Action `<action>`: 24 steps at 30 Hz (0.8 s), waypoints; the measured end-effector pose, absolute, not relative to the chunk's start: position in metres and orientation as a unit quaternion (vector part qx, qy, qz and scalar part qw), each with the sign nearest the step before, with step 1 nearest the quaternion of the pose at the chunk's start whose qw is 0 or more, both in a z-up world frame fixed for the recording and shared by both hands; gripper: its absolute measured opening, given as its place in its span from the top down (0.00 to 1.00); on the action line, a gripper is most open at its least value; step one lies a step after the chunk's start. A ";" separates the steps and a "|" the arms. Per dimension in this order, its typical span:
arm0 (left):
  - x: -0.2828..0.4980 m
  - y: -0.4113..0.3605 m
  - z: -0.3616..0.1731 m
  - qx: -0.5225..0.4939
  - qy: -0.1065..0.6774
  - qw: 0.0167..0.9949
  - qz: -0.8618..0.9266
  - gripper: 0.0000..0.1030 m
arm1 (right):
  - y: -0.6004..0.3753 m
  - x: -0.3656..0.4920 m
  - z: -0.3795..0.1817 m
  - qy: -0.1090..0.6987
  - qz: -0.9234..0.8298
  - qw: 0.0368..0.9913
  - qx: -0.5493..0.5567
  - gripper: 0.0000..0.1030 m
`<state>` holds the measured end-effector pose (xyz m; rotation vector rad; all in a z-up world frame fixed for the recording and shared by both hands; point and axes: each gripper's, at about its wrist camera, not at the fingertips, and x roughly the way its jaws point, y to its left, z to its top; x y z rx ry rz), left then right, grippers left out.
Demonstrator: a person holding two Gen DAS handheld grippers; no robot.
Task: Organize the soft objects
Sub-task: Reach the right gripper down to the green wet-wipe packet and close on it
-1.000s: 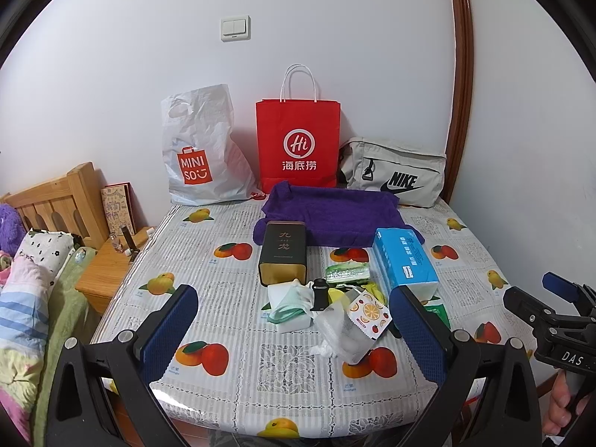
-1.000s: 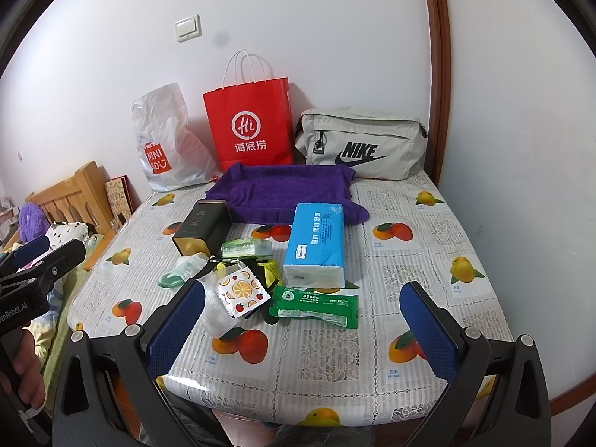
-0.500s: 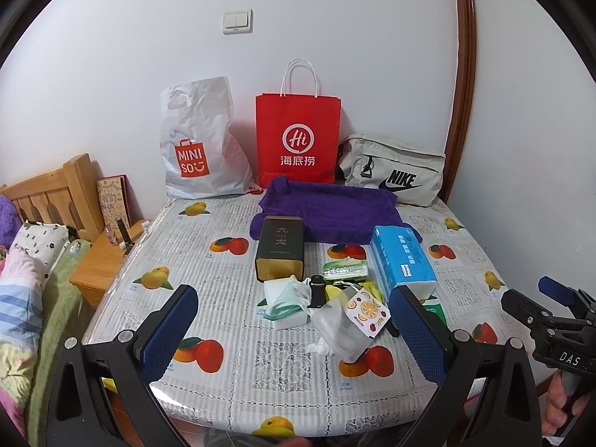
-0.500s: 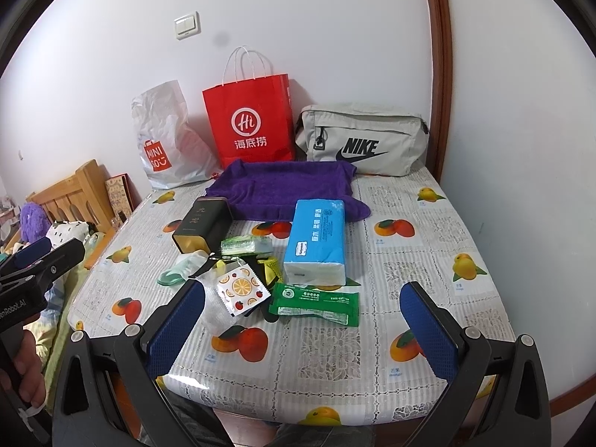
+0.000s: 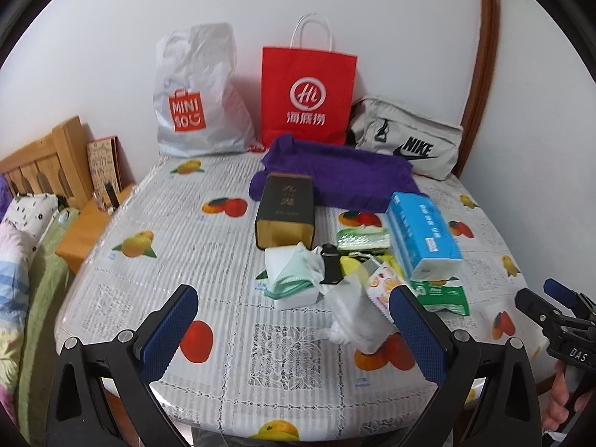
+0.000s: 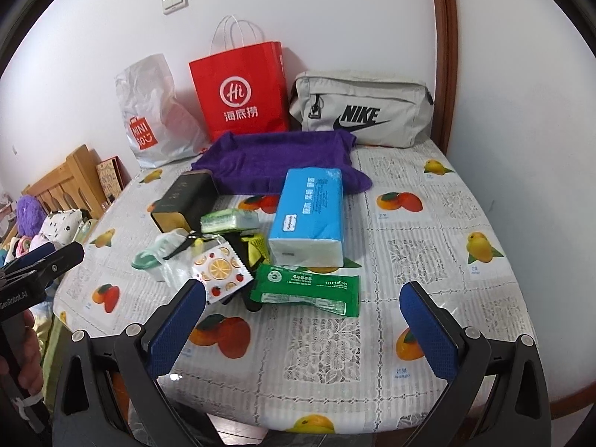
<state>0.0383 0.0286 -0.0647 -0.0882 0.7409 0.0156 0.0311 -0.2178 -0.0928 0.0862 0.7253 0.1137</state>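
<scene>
left hand-held gripper [image 5: 294,316]: jaws wide apart, empty | right hand-held gripper [image 6: 303,316]: jaws wide apart, empty

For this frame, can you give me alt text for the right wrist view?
The open right gripper hovers above a fruit-print table near a clutter pile: blue tissue pack, green wipes packet, dark tin. Behind lie a purple towel and three bags against the wall.

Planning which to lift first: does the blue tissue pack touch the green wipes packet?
Touching. In the right wrist view the blue tissue pack overlaps the green wipes packet, its near end resting on the packet's upper edge.
</scene>
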 end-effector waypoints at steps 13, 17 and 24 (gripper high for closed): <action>0.084 0.041 -0.136 -0.057 0.444 0.894 0.011 0.00 | -0.222 0.073 -0.164 0.405 0.072 0.911 0.026 0.00; 0.092 0.047 -0.146 -0.059 0.455 0.889 0.011 0.00 | -0.219 0.085 -0.184 0.420 0.082 0.904 0.006 0.00; 0.104 0.049 -0.159 -0.051 0.471 0.880 0.015 0.00 | -0.219 0.103 -0.210 0.423 0.085 0.899 -0.067 0.00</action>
